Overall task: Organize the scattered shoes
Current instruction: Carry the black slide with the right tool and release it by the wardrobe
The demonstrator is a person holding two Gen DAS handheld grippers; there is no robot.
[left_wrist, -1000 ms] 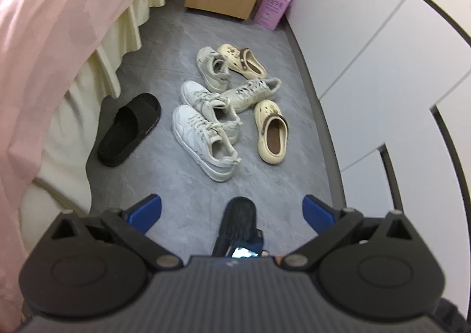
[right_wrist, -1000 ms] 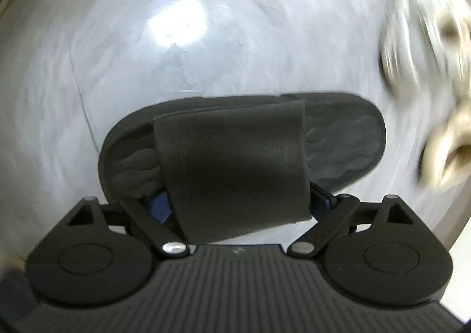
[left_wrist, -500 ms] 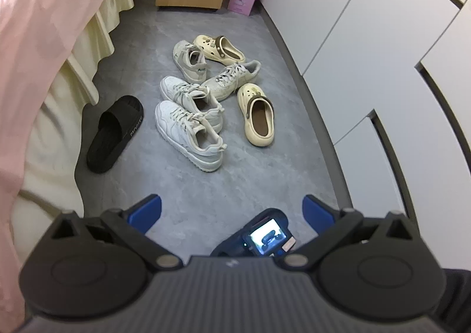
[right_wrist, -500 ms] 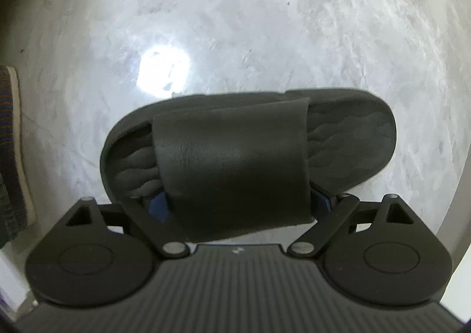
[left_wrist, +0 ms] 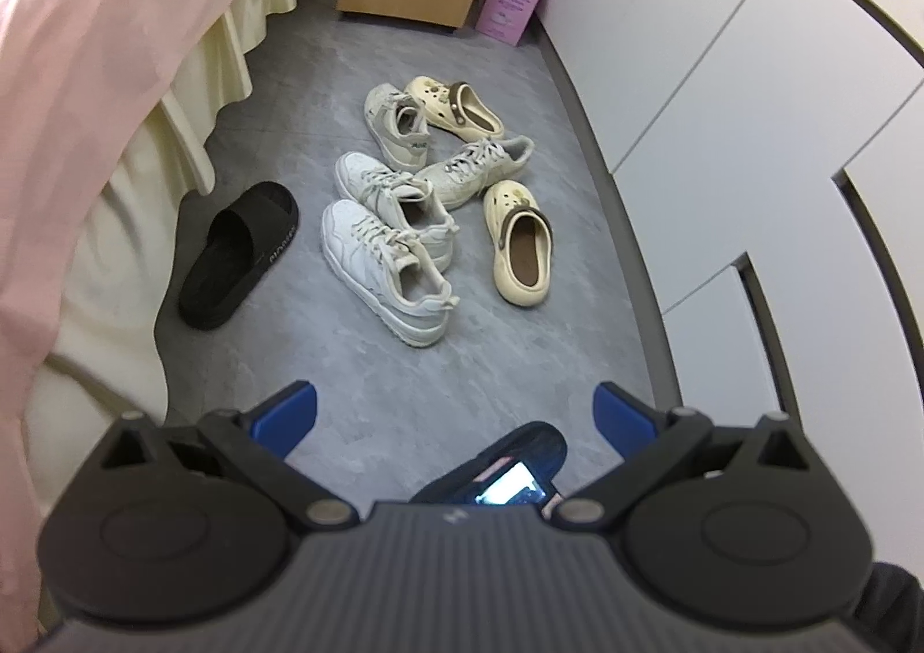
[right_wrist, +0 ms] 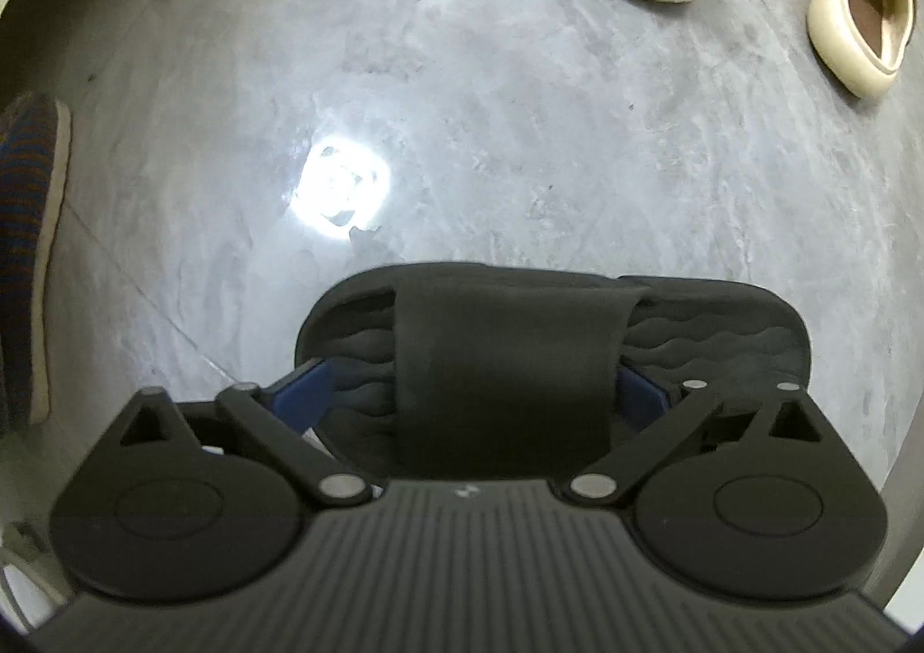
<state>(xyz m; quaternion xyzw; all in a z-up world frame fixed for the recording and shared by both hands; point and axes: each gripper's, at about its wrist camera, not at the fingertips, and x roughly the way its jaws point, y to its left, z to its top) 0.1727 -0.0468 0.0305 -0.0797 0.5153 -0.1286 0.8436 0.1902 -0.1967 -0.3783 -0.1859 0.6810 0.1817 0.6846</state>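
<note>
Right gripper (right_wrist: 470, 387) fingers pinch strap of black slide (right_wrist: 554, 329), low over floor (right_wrist: 520, 104). Left gripper (left_wrist: 456, 410) fingers spread, empty, hovering. Other slide (left_wrist: 239, 254) lies by bed skirt (left_wrist: 190, 93); sneakers (left_wrist: 387, 243) and clogs (left_wrist: 520, 243) heaped mid-floor. Step judged: carrying or setting down slide. Next: level placement, then mate alongside.
</note>
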